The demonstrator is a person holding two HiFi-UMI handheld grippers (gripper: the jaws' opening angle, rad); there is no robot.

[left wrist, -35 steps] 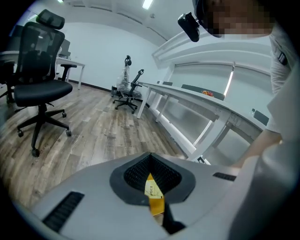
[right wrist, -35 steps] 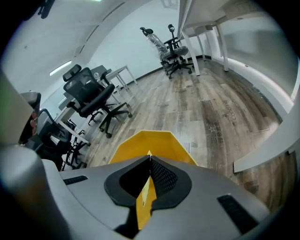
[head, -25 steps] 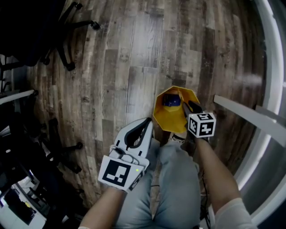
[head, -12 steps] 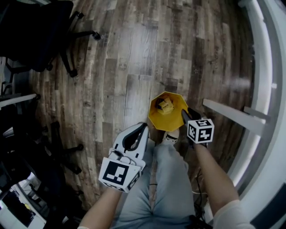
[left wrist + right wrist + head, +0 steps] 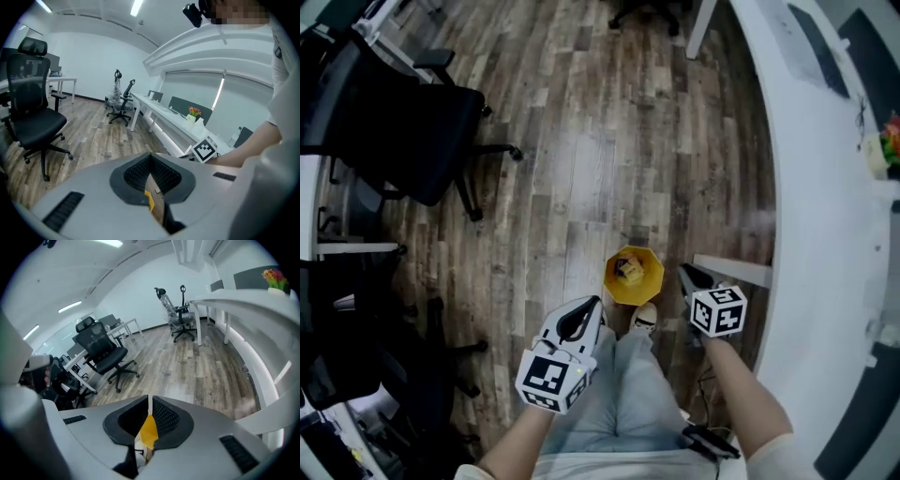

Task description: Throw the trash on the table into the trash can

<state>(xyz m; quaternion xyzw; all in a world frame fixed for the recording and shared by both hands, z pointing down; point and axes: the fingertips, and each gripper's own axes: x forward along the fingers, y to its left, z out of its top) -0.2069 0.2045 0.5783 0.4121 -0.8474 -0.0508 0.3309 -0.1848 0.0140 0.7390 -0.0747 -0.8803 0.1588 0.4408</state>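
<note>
Here, first, the right hand-held gripper (image 5: 686, 277) (image 5: 149, 401), low and right of centre in the head view: clenched, jaws just closing down to a thin slit, tips meeting, nothing gripped between them. Through that slit in the right gripper view, only a sliver of the yellow trash can (image 5: 149, 430) (image 5: 652, 277). Next, the left hand-held gripper (image 5: 589, 309) (image 5: 150, 159), low and left of centre: likewise clenched and empty, pads drawn together at the tips, only wooden floor (image 5: 581, 187) showing through the narrow wedge behind them. Between the two and slightly higher in the frame, the trash can, upright on the floor, apart from both grippers, with a crumpled piece of trash (image 5: 628, 270) lying inside it. Just below the can, a light shoe (image 5: 644, 319) and legs in jeans. Further out, along the right edge, a curved white bench (image 5: 816, 234), with a small flowering plant (image 5: 889, 141) near its upper right end. At upper left, a black office chair (image 5: 412, 122) on castors, well apart from the can.
</note>
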